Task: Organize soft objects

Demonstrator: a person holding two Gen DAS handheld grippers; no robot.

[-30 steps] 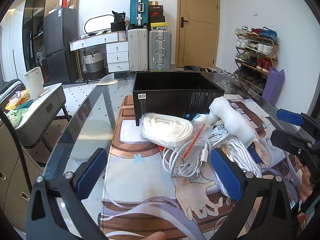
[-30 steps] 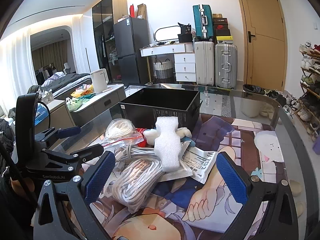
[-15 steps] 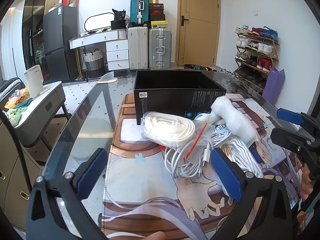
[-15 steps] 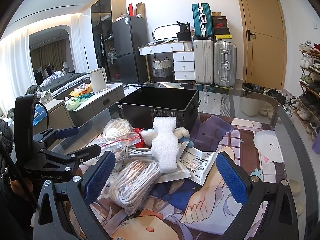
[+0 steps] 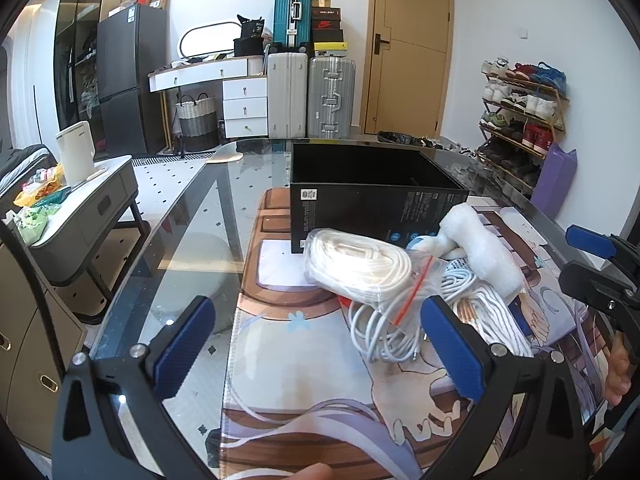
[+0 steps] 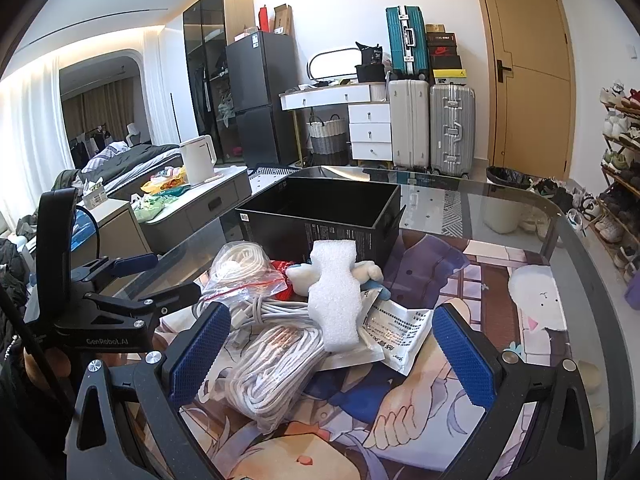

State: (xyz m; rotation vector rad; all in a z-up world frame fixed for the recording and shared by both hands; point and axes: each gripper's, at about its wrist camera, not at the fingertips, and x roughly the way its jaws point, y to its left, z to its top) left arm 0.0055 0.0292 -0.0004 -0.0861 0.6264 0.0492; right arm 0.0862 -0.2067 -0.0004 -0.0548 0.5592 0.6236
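Both jaws spread wide (holding nothing), cable bundles (image 6: 276, 364) heaped before black box (image 6: 320, 216), foam piece (image 6: 336, 292) atop.

Both tools are matte black frames with silver screws and textured blue pads on their fingers (image 6: 200, 354). The left gripper (image 6: 160, 276), seen from the right wrist, carries white "GenRobot.AI" lettering and a black cable.

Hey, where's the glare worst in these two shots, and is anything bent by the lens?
Left wrist view: sunlight blows out the bagged white cable coil; door frame bows. Right wrist view: ceiling lights flare top left, glass table mirrors the room; both sharp, edges vignetted.
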